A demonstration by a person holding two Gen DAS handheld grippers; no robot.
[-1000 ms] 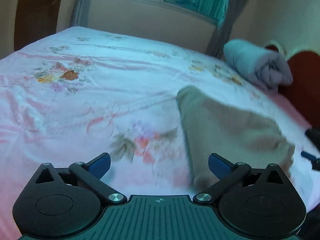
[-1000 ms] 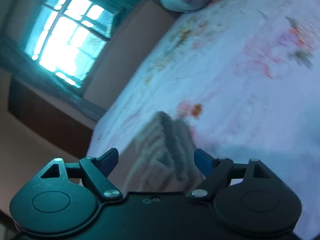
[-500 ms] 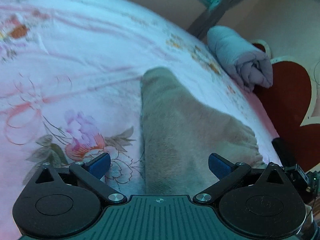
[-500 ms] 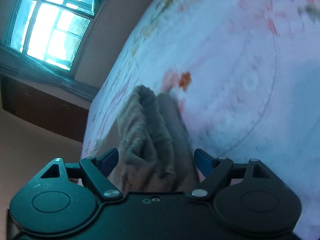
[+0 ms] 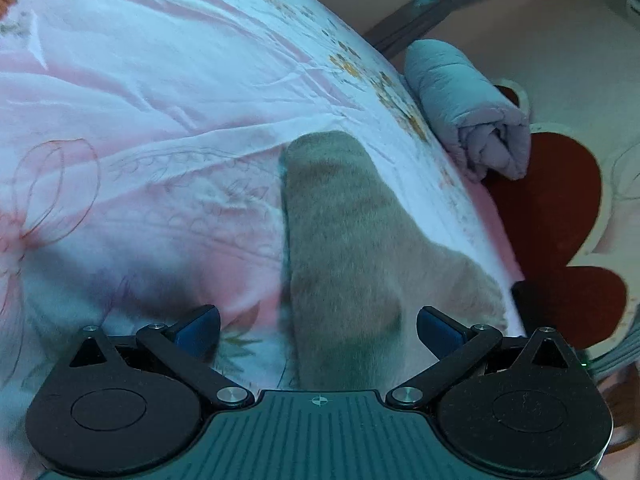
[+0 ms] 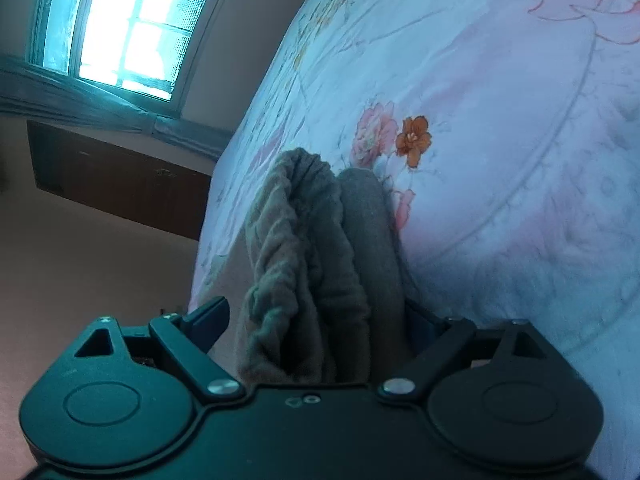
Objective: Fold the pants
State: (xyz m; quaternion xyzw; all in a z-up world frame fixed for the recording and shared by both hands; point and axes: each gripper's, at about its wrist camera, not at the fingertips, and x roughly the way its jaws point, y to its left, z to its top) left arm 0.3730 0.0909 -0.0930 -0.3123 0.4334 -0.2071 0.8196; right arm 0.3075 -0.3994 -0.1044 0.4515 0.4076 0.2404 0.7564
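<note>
- Left wrist view: I see the pants [image 5: 348,248] as a grey-brown folded bundle on the flowered bed sheet [image 5: 140,120]. I take the pants as my landmark. My left gripper [image 5: 318,326] hangs just over their near end, and its jaws stand wide, one blue finger over the sheet and one over the fabric. Neither pad presses on the cloth, so nothing is held here.
- Beyond the pants, near the far edge of the bed, lies a rolled blanket [image 5: 472,108]. Beside the pants, over the bed edge, there is a dark red headboard [image 5: 552,216], and a small dark part, maybe my other gripper, shows just beside the pants.
- Right wrist view: the same pants [image 6: 320,264] run from the camera outwards, with a gathered waistband [image 6: 288,240] on one side and a smoother fold next to it. My right gripper [image 6: 316,320] has just been opening its jaws; the bundle lies between them, and the jaws are wide. One finger stands clear of the cloth; the other is half hidden behind the fold, so I cannot say if it touches.
- Far behind the pants I see a window [image 6: 124,28].
- My judgement: the pants are already folded into a narrow bundle. What is left seems one more fold, or only to smooth it.
</note>
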